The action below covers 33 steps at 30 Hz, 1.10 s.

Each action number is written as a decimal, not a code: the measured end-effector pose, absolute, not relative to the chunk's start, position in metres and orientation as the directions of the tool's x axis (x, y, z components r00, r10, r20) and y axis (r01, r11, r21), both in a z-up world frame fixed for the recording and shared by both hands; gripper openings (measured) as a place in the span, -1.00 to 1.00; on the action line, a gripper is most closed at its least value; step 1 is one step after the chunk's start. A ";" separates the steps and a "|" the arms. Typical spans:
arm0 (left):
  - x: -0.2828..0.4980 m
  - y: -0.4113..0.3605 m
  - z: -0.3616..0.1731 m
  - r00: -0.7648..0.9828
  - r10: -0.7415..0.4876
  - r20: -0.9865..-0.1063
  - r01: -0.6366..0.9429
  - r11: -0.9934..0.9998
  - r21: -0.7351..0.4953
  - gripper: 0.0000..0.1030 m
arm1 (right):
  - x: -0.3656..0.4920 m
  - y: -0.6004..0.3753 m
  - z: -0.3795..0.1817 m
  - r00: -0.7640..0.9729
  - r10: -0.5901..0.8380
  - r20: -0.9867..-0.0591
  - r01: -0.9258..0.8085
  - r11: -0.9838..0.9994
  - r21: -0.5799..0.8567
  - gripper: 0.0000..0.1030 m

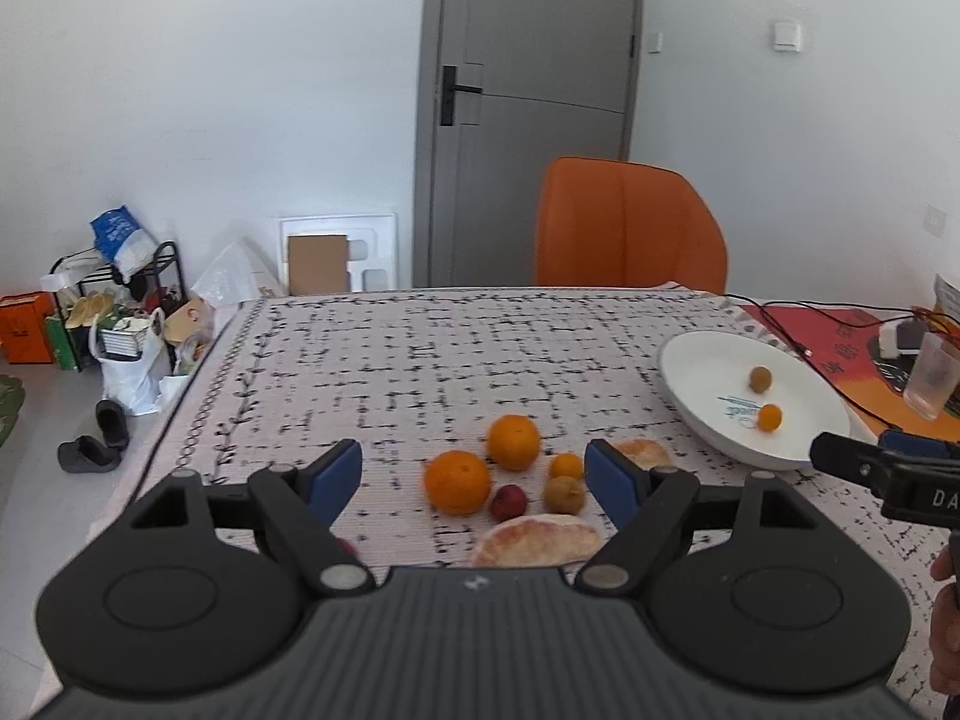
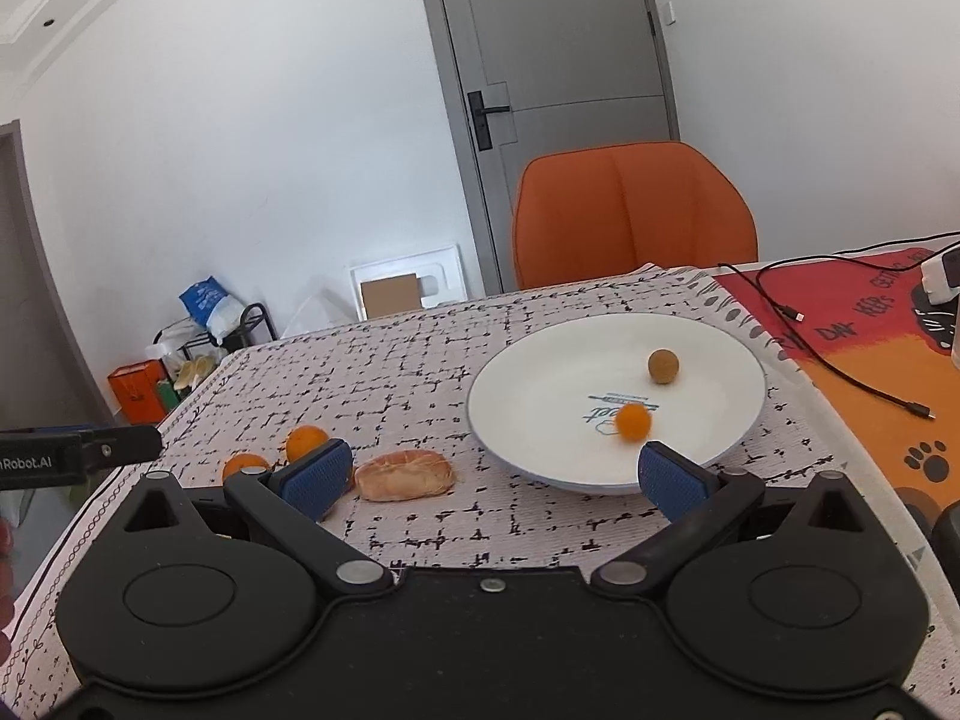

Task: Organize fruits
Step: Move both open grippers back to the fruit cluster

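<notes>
A white plate (image 2: 540, 372) on the patterned tablecloth holds a small orange fruit (image 2: 633, 421) and a small brown fruit (image 2: 663, 366). In the left wrist view the plate (image 1: 708, 372) is at the right. My left gripper (image 1: 477, 471) is open above a cluster on the cloth: two oranges (image 1: 457, 481) (image 1: 513, 441), a small red fruit (image 1: 509, 503), a small brown fruit (image 1: 564, 495), a small orange fruit (image 1: 566, 466) and a peeled pomelo segment (image 1: 534, 543). My right gripper (image 2: 495, 474) is open and empty just before the plate's near rim; another pomelo segment (image 2: 403, 475) lies by its left finger.
An orange chair (image 2: 630, 210) stands behind the table's far edge. A red and orange mat (image 2: 870, 348) with black cables and a white charger lies right of the plate. A plastic cup (image 1: 931, 381) stands at the far right. Bags and shoes clutter the floor at left.
</notes>
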<state>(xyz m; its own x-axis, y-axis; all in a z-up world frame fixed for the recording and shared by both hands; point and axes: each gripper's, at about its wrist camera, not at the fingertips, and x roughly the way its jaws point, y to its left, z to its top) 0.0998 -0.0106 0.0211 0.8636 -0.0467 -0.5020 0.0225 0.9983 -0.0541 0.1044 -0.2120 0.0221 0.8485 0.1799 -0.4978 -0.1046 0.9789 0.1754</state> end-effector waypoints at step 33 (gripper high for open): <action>0.114 0.061 -0.040 0.813 0.005 -0.582 -0.099 0.987 -0.129 0.50 | 0.133 -0.133 -0.010 0.717 0.350 -0.602 -0.291 0.936 0.198 1.00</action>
<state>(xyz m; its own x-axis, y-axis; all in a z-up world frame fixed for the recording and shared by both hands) 0.1141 0.0609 -0.0402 0.8132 0.0054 -0.5819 -0.0986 0.9868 -0.1286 0.1335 -0.1334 -0.0098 0.7173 0.3501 -0.6024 -0.2906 0.9361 0.1980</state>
